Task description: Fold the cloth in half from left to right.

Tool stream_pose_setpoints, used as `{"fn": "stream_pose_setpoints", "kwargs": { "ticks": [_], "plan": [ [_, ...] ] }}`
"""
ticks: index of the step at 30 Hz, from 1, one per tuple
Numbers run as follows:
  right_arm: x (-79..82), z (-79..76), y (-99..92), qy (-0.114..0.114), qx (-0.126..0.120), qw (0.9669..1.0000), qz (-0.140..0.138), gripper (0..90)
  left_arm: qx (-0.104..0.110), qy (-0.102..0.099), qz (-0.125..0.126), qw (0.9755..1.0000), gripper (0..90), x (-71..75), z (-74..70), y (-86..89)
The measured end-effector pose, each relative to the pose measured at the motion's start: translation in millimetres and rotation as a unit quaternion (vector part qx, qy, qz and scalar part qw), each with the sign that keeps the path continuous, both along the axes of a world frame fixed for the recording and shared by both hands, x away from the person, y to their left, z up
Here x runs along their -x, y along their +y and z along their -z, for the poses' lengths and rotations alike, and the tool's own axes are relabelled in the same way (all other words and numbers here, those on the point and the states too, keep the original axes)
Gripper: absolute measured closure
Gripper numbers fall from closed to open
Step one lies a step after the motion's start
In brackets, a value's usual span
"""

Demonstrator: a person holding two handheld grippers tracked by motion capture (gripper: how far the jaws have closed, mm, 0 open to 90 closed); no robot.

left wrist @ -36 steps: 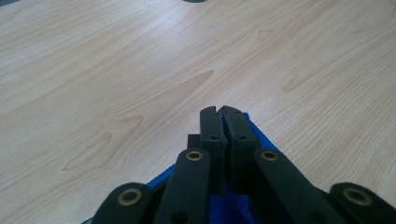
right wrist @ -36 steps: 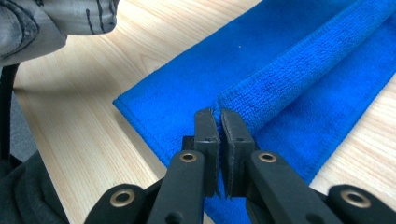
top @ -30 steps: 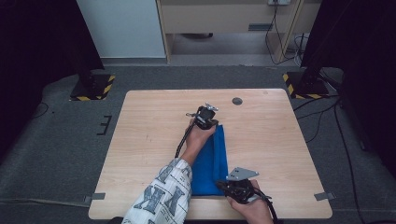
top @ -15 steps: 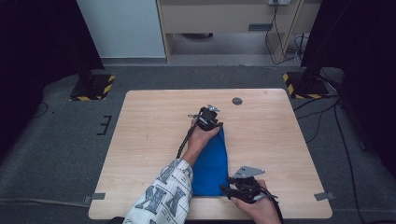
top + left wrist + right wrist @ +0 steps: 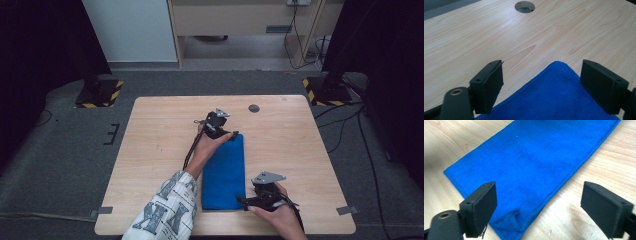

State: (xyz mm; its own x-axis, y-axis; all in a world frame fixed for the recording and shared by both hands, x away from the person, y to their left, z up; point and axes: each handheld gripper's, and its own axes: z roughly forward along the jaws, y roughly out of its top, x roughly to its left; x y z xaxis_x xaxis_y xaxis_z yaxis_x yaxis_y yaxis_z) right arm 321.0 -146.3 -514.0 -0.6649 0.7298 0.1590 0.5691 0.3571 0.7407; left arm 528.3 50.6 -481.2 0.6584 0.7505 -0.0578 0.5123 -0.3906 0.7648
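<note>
Where the blue cloth (image 5: 224,172) lies folded into a long strip on the counter (image 5: 155,145), a broad band of bare wood is left on both sides of it, and more toward the far edge. The strip runs from near the middle of the counter toward the person's edge, its near end stopping a little short of that edge.

The left hand-held gripper (image 5: 216,122) is held at the strip's far end, close to the far left corner. In the left gripper view its jaws are seen spread wide, with a rounded corner of the cloth (image 5: 556,95) lying between them; nothing is gripped, and contact with the fabric cannot be made out. The right hand-held gripper (image 5: 260,196) is placed at the near right corner of the strip. In the right gripper view its jaws are likewise wide apart and empty, set over the cloth's (image 5: 531,170) corner and the wood just beside it (a small crease is seen in the fabric near that corner).

The counter is of pale wood grain, with a round cable hole (image 5: 254,108) near its far edge. Grey carpet (image 5: 65,150) is seen around it, and yellow-and-black striped stand bases (image 5: 97,95) are set at the far corners.
</note>
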Motion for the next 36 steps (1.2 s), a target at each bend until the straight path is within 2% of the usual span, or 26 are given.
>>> {"fn": "stream_pose_setpoints", "kwargs": {
  "ticks": [5, 6, 11, 14, 18, 19, 21, 23, 25, 30, 32, 36],
  "plan": [
    [-10.2, 1.9, -1.6, -0.007, 0.0, 1.0, -0.003, 9.6, -0.001, 0.002, -0.004, 1.0, 10.7, 4.9, -0.2, 10.3],
    [-16.8, 2.1, -2.9, -0.011, 0.0, 0.9999, -0.006, 8.9, -0.005, 0.004, -0.002, 1.0, 9.5, 7.6, 1.1, 15.5],
    [-27.2, 1.4, -4.5, -0.021, 0.002, 0.9997, -0.008, 9.1, -0.008, 0.005, -0.005, 0.9999, 7.4, 13.9, 4.3, 25.6],
    [-38.9, 1.1, -4.5, -0.025, 0.002, 0.9996, -0.01, 9.6, -0.011, 0.008, -0.008, 0.9999, 7.1, 20.6, 6.2, 34.0],
    [-48.3, 0.1, -2.9, -0.022, 0.002, 0.9997, -0.007, 9.5, -0.005, 0.015, -0.014, 0.9998, 7.1, 27.8, 6.5, 41.7],
    [-55.8, -1.1, -1.2, -0.02, 0.005, 0.9998, -0.008, 9.5, -0.008, 0.015, -0.015, 0.9997, 7.2, 31.6, 6.9, 45.8],
    [-58.7, -1.7, -0.6, -0.019, 0.008, 0.9997, -0.009, 9.6, -0.013, 0.017, -0.015, 0.9997, 7.2, 34.2, 7.1, 48.6],
    [-71.4, -4.3, 1.7, -0.011, 0.014, 0.9998, -0.012, 10.1, -0.028, 0.007, -0.026, 0.9993, 7.6, 40.6, 6.9, 55.1],
    [-79.7, -6.1, 2.9, -0.012, 0.021, 0.9997, -0.007, 10.2, -0.025, 0.005, -0.022, 0.9994, 8.5, 43.4, 7.4, 59.3],
    [-95.2, -9.9, 6.1, -0.01, 0.027, 0.9996, 0.005, 10.1, -0.023, 0.005, -0.024, 0.9994, 8.2, 45.6, 7.5, 67.0],
    [-107.5, -14.9, 9.3, -0.012, 0.043, 0.999, 0.004, 10.3, -0.02, 0.006, -0.028, 0.9994, 8.3, 46.7, 6.9, 69.9],
    [-116.0, -20.1, 11.7, -0.016, 0.044, 0.9989, 0.007, 10.6, -0.02, 0.005, -0.026, 0.9994, 8.3, 48.2, 4.5, 74.0]
  ]
}}
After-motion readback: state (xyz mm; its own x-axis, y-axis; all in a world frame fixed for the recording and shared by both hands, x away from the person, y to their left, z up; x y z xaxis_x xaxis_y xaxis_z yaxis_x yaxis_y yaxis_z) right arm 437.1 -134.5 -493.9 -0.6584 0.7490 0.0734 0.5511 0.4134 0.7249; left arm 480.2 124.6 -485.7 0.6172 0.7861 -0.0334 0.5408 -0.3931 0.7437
